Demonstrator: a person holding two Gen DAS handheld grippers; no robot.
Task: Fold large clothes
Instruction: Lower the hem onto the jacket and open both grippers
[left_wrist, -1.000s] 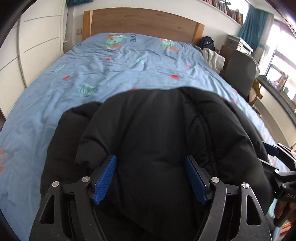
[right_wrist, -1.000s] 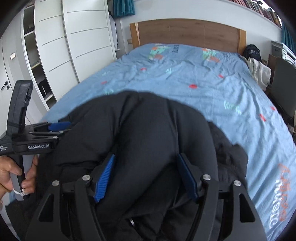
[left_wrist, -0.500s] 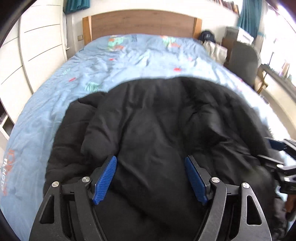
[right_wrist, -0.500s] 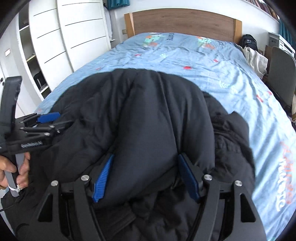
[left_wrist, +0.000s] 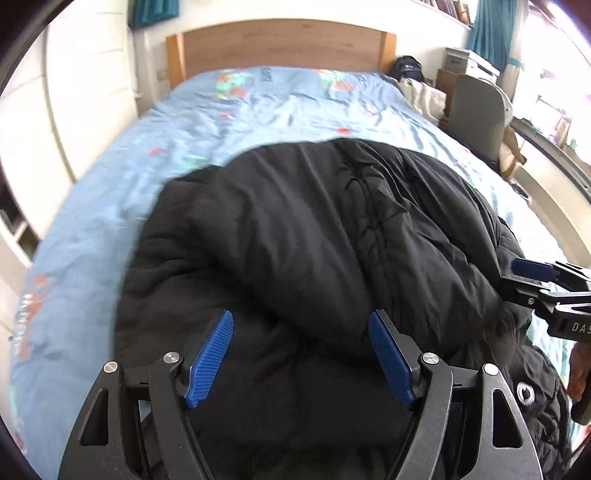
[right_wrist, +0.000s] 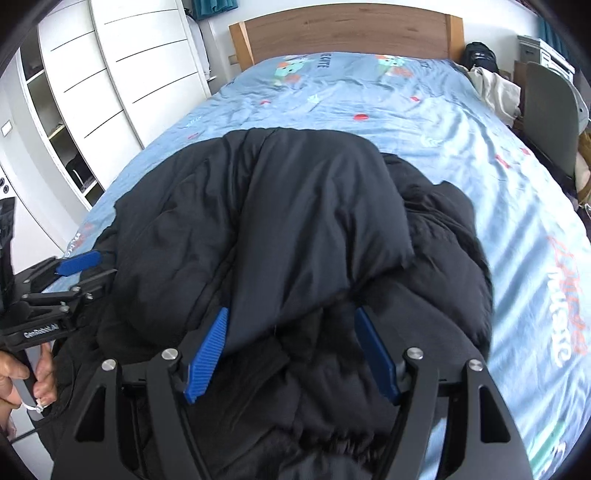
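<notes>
A black puffy jacket (left_wrist: 314, 229) lies bunched in thick folds on the near part of the blue bedspread (left_wrist: 258, 107). My left gripper (left_wrist: 301, 317) holds a bulky fold of it between its blue pads, jaws wide around the padding. My right gripper (right_wrist: 291, 314) grips another thick fold of the jacket (right_wrist: 295, 206) the same way. Each gripper shows in the other's view: the right gripper (left_wrist: 524, 277) at the jacket's right edge, the left gripper (right_wrist: 88, 269) at its left edge. A white round logo (left_wrist: 525, 394) shows low on the right.
The wooden headboard (right_wrist: 343, 35) stands at the far end of the bed (right_wrist: 480, 155). White wardrobes (right_wrist: 122, 74) line the left side. A grey chair (left_wrist: 476, 114), a black bag (left_wrist: 406, 68) and pale cloth (right_wrist: 495, 90) stand to the right. A hand (right_wrist: 22, 373) grips the left handle.
Both grippers have moved over the bed with their folds of jacket. The black bulk now reaches farther up the bedspread, and the folded layer lies flatter.
</notes>
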